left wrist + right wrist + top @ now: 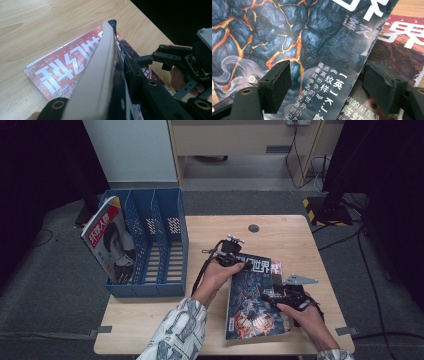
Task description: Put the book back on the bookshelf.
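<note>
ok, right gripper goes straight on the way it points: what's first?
Probably the dark lava-cover magazine: the right gripper has open jaws straddling its edge, with a red magazine beneath. Depth is unclear.

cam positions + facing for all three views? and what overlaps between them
High view: above the person's side, looking forward and down on the table; forearms, left gripper, right gripper.
Left gripper view: along its jaws, clamped on the dark magazine's edge, over the red magazine; right gripper beyond.
Right gripper view: down between open jaws at the dark magazine's cover.
Shared: both magazines in all three.
</note>
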### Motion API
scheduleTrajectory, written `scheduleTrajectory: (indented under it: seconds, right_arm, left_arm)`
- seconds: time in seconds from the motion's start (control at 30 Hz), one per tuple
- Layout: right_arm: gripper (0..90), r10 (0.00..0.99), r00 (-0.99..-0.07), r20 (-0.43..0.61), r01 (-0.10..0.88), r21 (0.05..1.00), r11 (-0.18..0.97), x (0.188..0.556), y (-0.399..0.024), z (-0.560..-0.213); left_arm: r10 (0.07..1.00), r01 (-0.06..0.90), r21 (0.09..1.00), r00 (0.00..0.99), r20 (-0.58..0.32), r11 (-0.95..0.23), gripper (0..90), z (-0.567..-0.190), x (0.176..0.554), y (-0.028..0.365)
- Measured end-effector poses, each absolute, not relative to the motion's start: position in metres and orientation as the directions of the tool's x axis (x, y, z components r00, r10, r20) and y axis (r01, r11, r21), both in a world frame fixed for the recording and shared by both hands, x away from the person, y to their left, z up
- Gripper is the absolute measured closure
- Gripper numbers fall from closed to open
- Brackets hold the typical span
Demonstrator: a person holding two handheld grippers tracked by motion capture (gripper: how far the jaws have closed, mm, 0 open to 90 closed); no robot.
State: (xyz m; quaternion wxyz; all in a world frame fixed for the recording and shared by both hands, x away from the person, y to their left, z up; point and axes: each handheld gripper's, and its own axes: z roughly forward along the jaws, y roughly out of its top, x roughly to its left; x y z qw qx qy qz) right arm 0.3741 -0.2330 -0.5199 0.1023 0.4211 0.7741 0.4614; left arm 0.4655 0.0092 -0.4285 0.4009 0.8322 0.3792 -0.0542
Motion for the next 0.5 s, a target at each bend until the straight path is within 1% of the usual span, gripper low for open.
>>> scheduleTrajectory:
  seconds: [0.17, 0.4, 0.47, 0.5]
  right_arm:
    - [25.1, 0.745, -0.636, 0.202, 0.540, 0.806, 0.243, 0.3731, -0.2317, -0.5205]
    - [28.2, 0.744, -0.647, 0.164, 0.521, 0.808, 0.274, 0.3715, -0.2296, -0.5207]
    - [29.0, 0.743, -0.650, 0.159, 0.517, 0.809, 0.279, 0.3715, -0.2299, -0.5208]
    - [29.2, 0.743, -0.650, 0.160, 0.518, 0.809, 0.279, 0.3714, -0.2300, -0.5208]
  left_arm:
    - [0.590, 0.674, 0.618, 0.709, -0.386, -0.405, 76.1, -0.4304, 0.4668, 0.0069]
    - [0.594, 0.683, 0.608, 0.702, -0.393, -0.405, 67.0, -0.4348, 0.4691, 0.0021]
    - [0.593, 0.685, 0.604, 0.701, -0.396, -0.406, 66.7, -0.4361, 0.4705, 0.0021]
    - [0.603, 0.682, 0.607, 0.701, -0.382, -0.408, 67.4, -0.4361, 0.4709, 0.0024]
